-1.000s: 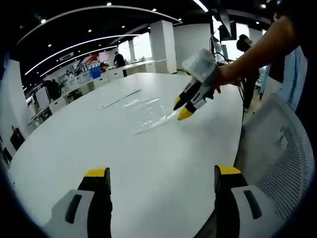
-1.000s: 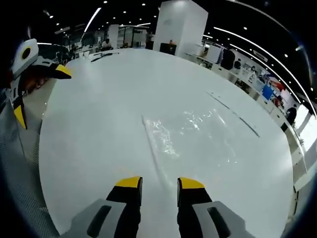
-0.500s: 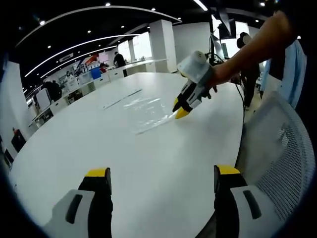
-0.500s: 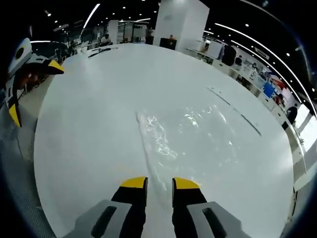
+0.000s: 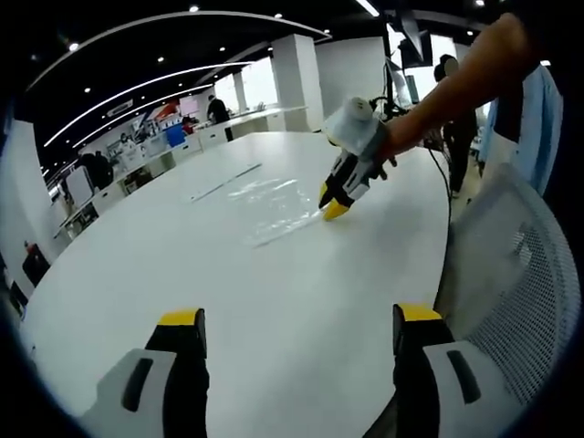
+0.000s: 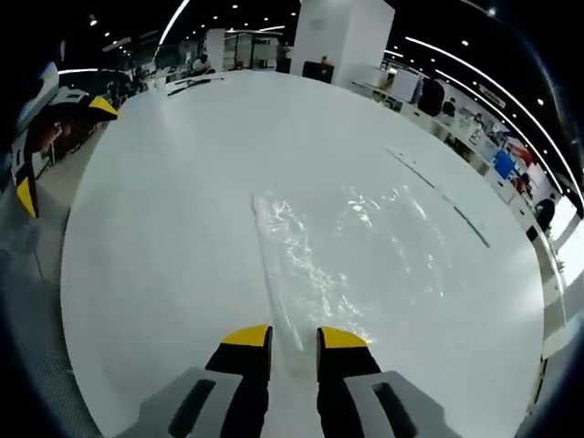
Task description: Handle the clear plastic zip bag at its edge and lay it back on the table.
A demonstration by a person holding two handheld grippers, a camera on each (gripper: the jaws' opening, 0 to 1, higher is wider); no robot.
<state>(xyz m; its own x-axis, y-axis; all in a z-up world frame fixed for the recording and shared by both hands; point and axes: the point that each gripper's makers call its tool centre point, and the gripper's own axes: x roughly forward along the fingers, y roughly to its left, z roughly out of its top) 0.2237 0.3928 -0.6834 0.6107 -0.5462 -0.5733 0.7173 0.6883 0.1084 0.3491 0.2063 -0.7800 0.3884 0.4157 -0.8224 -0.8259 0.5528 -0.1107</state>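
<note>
The clear plastic zip bag (image 5: 271, 206) lies flat and crinkled on the white table (image 5: 274, 301). In the right gripper view its zip edge (image 6: 272, 265) runs straight down into the narrow gap between my right gripper's (image 6: 294, 337) yellow-tipped jaws, which stand slightly apart just above the table. From the left gripper view, the right gripper (image 5: 331, 201) is held by a hand and points down at the bag's near edge. My left gripper (image 5: 299, 316) hangs wide open over the table's near part, well short of the bag; it also appears as the left gripper (image 6: 62, 151) at the side.
A grey mesh chair (image 5: 520, 292) stands at the table's edge on the right. A thin dark strip (image 5: 224, 181) lies beyond the bag on the table. The person's arm (image 5: 456, 87) reaches in from the right. Benches, a white pillar (image 5: 297, 82) and people lie far behind.
The right gripper's jaws narrowed from a wider gap a second ago, and it moved in closer over the bag's zip edge. The left gripper stayed in place.
</note>
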